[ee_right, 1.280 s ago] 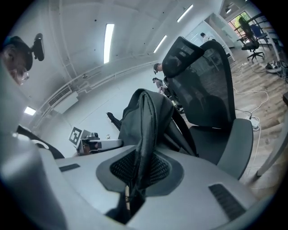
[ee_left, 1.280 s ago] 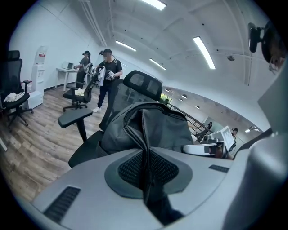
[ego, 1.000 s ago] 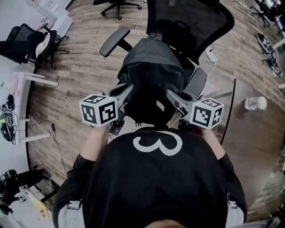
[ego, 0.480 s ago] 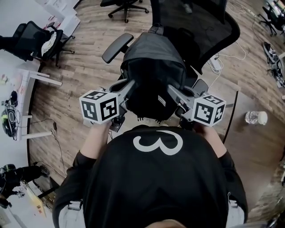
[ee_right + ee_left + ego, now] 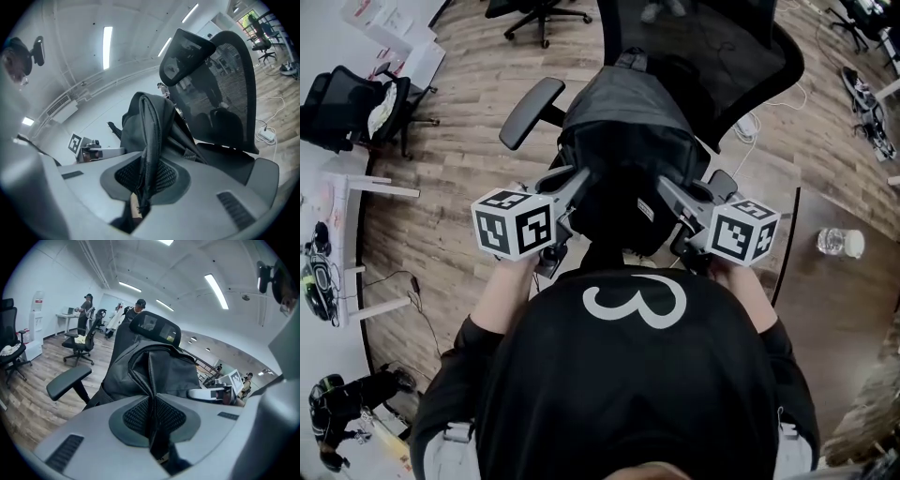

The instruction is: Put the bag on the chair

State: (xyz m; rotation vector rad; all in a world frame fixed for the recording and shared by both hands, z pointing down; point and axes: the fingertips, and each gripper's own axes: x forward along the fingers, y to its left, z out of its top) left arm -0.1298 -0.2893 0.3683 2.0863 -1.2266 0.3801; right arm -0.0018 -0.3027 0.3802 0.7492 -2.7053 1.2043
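Observation:
A black backpack [image 5: 623, 141] hangs between my two grippers over the seat of a black mesh-backed office chair [image 5: 741, 56]. My left gripper [image 5: 578, 187] is shut on a fold of the bag's left edge [image 5: 152, 399]. My right gripper [image 5: 667, 192] is shut on a fold of its right edge [image 5: 150, 140]. In the left gripper view the bag [image 5: 154, 371] fills the middle, with the chair's headrest [image 5: 154, 329] behind it. The right gripper view has the chair's back [image 5: 225, 103] and seat [image 5: 234, 161] just beyond the bag. Whether the bag's bottom touches the seat is hidden.
The chair's left armrest [image 5: 530, 112] and right armrest [image 5: 719, 183] flank the bag. A dark table edge [image 5: 787, 244] with a water bottle [image 5: 841, 243] lies at the right. Another chair [image 5: 356, 103] and a white desk [image 5: 337, 216] stand at the left. People stand far off [image 5: 86, 303].
The view has shifted slightly; the bag and both grippers sit a little nearer the chair back. Both grips are unchanged.

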